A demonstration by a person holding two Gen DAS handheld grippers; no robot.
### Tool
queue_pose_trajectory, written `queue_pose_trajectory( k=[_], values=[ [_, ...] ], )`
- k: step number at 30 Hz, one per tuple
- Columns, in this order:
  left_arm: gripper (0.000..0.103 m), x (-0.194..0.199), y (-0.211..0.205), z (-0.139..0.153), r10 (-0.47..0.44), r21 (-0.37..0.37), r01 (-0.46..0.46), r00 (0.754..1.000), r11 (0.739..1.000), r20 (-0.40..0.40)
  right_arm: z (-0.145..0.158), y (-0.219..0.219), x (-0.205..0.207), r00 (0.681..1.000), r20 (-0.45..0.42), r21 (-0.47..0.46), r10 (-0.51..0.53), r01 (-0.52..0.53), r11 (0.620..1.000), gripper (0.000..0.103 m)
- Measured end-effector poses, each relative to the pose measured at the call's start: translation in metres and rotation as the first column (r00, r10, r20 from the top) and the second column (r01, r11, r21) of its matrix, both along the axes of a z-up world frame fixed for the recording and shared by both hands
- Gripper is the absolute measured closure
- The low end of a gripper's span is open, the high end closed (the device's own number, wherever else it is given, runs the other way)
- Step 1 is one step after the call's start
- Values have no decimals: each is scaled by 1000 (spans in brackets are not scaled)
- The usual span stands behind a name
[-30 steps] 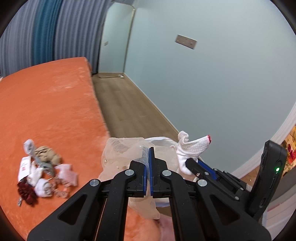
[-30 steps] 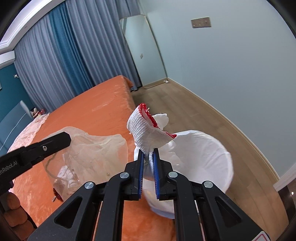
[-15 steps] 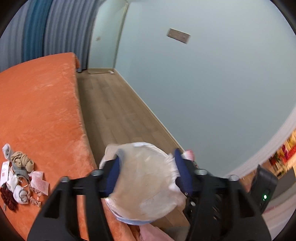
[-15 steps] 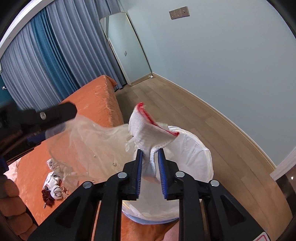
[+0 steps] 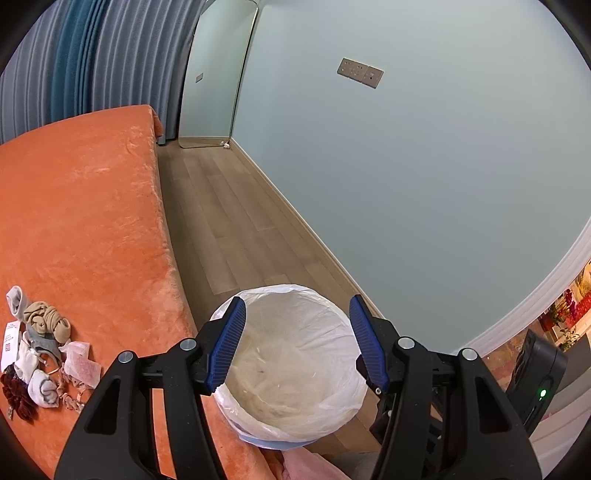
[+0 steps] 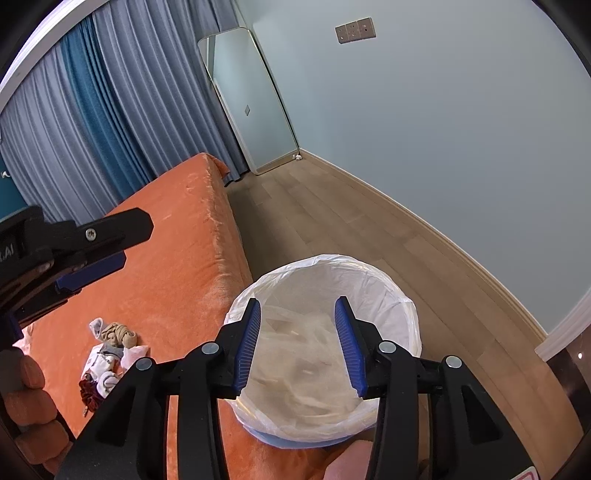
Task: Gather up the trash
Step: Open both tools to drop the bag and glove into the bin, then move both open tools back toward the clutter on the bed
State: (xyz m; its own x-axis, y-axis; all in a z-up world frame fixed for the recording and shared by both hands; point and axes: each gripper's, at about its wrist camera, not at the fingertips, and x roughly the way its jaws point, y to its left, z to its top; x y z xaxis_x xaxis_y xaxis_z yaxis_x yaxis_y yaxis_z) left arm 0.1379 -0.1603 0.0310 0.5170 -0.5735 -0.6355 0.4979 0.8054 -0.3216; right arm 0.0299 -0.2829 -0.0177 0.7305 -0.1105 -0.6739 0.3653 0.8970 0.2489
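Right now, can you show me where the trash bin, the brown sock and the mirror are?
trash bin [image 6: 413,317], right wrist view, on the bag-covered right rim.
brown sock [image 5: 46,319], left wrist view, middle of the bundle.
mirror [image 6: 251,99], right wrist view, on its glass.

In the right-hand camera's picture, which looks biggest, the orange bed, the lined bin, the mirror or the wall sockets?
Largest to smallest, as they look:
1. orange bed
2. bin, though nearness to the camera inflates it
3. mirror
4. wall sockets

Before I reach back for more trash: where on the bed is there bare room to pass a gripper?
Bare orange bed runs from the trash pile up to the far end by the curtains. The pile itself is crowded; a narrower bare strip separates it from the bin.
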Motion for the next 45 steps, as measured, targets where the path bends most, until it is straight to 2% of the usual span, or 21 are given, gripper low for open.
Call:
queue_pose_trajectory(
  k=[11, 22, 32, 45],
  values=[
    [48, -6, 25, 2, 48, -7, -48, 999, 999, 0, 9, 10, -4, 1000, 12, -19, 16, -16, 1000, 53],
    [46, -9, 101, -8, 181, 10, -180, 983, 984, -17, 21, 64, 1, 994, 18, -44, 108, -107, 993, 48],
    [46, -10, 182, -18, 319, 17, -319, 947, 948, -38, 24, 132, 12, 977, 2, -55, 213, -212, 976, 48],
    [46, -14, 268, -35, 452, 80, -449, 891, 890, -33, 14, 202, 34, 952, -42, -62, 303, -305, 950, 48]
  ],
)
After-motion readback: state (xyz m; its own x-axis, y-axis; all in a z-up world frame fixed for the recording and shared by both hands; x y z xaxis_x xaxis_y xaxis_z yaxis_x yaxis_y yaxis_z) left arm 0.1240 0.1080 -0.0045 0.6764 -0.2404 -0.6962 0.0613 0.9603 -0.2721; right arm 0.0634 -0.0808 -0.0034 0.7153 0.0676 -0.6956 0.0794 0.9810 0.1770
